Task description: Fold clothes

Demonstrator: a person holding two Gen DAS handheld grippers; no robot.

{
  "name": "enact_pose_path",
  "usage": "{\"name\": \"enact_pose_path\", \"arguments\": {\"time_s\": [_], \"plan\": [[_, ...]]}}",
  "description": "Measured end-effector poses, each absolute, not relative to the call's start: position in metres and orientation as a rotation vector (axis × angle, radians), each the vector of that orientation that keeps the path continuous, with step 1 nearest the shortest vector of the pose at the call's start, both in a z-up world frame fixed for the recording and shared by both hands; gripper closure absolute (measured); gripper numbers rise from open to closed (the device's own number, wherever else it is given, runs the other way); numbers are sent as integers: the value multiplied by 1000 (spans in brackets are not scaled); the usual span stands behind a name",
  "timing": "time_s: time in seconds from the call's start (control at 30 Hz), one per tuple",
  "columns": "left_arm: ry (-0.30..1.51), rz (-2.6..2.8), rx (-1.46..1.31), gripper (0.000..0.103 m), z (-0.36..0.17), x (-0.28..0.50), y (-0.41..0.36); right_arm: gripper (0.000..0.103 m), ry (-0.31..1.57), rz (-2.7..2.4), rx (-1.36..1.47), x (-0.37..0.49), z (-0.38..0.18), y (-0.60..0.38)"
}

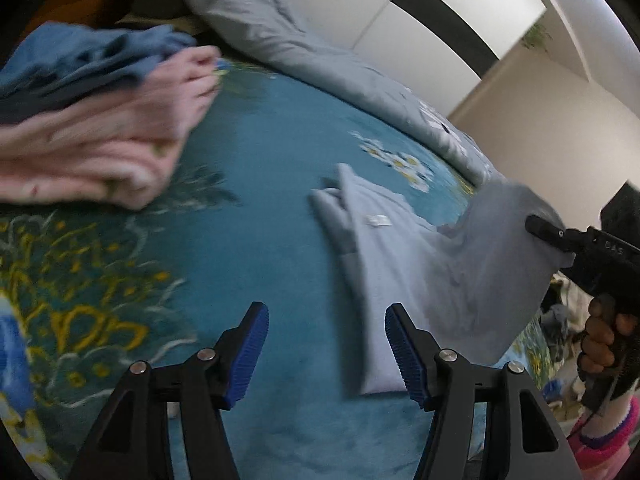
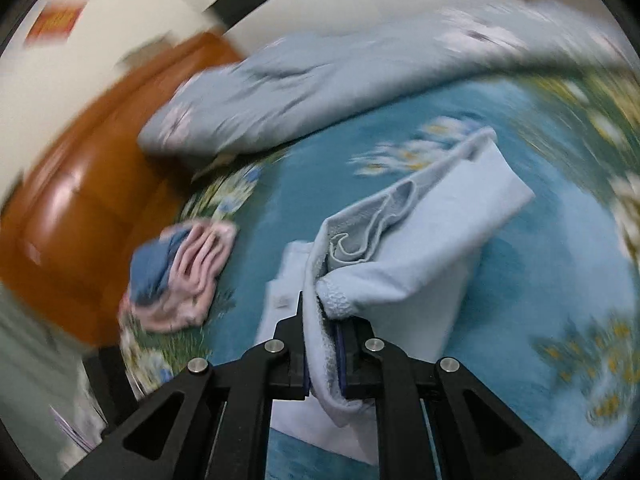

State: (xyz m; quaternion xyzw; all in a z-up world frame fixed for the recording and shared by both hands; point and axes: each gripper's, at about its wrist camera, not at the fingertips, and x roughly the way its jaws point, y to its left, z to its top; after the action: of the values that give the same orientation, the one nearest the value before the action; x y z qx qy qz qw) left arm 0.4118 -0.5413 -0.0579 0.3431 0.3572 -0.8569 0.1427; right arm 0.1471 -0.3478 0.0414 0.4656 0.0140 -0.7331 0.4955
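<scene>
A pile of pink and blue clothes (image 1: 92, 128) is kept at the far left of the bed (image 1: 256, 208), out of the way. The left gripper (image 1: 326, 354) is held just left of the light blue garment (image 1: 384, 264), jaws spread and empty. On that garment's right, an edge is pinched by the right gripper (image 2: 325, 354) and lifted, likely to be folded over.

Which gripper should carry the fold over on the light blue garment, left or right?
Right. The right gripper is shut on the light blue garment, its edge lifted off the bed. The left gripper is open and empty.
</scene>
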Motion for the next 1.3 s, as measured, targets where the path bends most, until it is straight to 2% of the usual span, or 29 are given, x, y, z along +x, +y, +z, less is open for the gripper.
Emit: {"name": "enact_pose_path", "arguments": {"time_s": [0.17, 0.27, 0.3, 0.37, 0.4, 0.6, 0.8, 0.93, 1.03, 1.3], "plan": [[1072, -2430, 1001, 38, -71, 421, -552, 93, 289, -1645, 1184, 207, -6, -410], [1082, -2424, 1007, 38, -75, 420, -554, 89, 411, -1603, 1249, 228, -41, -428], [1085, -2423, 1009, 38, -76, 419, -554, 84, 422, -1586, 1253, 232, -46, -430], [1099, -2425, 1006, 38, -76, 417, -554, 66, 410, -1547, 1245, 237, -47, -429], [1108, -2428, 1003, 38, -76, 416, -554, 57, 391, -1500, 1232, 241, -44, -427], [1164, -2518, 963, 35, -61, 414, -540, 56, 263, -1481, 1148, 229, -25, -378], [1175, -2607, 1040, 34, -57, 376, -512, 56, -67, -1698, 1329, 159, -47, -299], [998, -2456, 1142, 34, -68, 363, -508, 56, -232, -1697, 1456, 139, -73, -262], [895, -2328, 1163, 34, -76, 368, -515, 56, -250, -1651, 1468, 145, -81, -259], [989, -2270, 1000, 34, -61, 409, -547, 53, -214, -1551, 1471, 168, -94, -283]]}}
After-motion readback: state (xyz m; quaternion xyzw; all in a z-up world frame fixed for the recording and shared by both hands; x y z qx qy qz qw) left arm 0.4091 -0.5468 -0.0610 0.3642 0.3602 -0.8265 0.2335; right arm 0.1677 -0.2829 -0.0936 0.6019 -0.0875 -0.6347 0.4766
